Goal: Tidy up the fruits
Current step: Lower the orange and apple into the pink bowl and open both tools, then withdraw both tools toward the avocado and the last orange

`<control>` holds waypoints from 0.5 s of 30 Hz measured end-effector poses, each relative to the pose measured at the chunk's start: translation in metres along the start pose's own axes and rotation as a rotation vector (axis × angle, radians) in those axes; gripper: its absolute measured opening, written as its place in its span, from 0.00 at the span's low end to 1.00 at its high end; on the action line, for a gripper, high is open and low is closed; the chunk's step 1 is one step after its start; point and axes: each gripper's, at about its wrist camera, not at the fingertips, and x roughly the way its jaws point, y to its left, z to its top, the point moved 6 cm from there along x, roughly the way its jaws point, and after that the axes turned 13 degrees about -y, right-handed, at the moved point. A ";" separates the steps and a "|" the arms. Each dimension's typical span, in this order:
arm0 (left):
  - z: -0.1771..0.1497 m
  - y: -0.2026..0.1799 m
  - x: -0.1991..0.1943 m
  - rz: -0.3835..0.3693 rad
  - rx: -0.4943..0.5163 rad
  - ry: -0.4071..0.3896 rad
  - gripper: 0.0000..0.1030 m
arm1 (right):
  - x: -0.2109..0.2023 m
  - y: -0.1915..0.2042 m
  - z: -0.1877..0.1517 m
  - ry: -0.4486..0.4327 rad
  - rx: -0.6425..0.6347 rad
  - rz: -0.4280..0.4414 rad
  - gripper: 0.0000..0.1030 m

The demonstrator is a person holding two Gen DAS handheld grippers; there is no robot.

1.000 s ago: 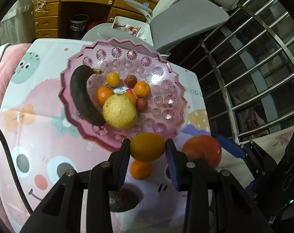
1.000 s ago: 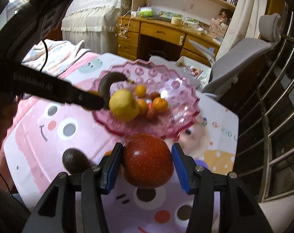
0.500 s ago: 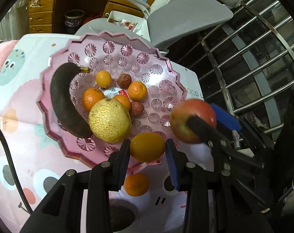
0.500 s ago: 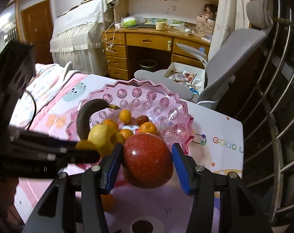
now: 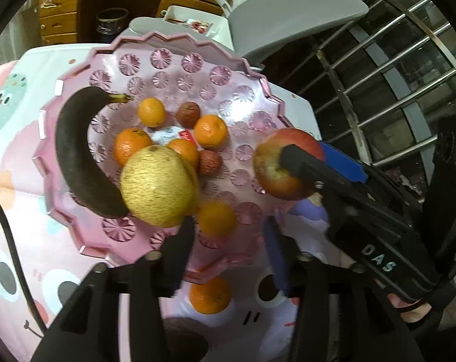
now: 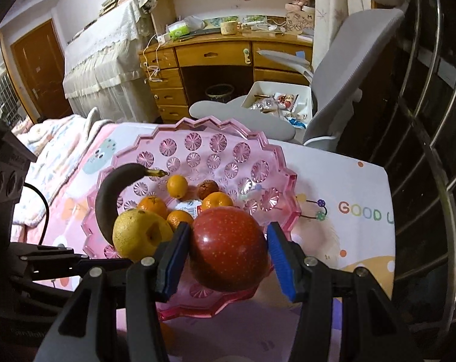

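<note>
A: pink bowl (image 5: 155,45) status? right gripper (image 6: 226,259)?
B: clamped on red apple (image 6: 228,249), now over the bowl's near side
A: left gripper (image 5: 228,241)?
B: just opened, jaws wide; small orange (image 5: 217,217) dropped inside the near rim, blurred, one fewer outside

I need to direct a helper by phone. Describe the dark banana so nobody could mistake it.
Find the pink scalloped fruit dish on the cartoon cloth. Along its left inner wall lies the banana, beside the yellow pear. It alone is long, curved and almost black; everything else there is round.
</note>
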 end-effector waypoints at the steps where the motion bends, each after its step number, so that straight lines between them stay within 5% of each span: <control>1: 0.000 0.002 -0.001 0.009 -0.001 -0.003 0.62 | -0.001 -0.001 0.001 -0.009 0.004 -0.002 0.51; 6: 0.001 0.003 -0.017 0.001 -0.012 -0.038 0.64 | -0.018 -0.001 0.011 -0.078 0.018 0.003 0.52; 15: -0.013 0.017 -0.045 0.042 -0.011 -0.066 0.68 | -0.037 0.002 0.002 -0.064 0.083 -0.002 0.57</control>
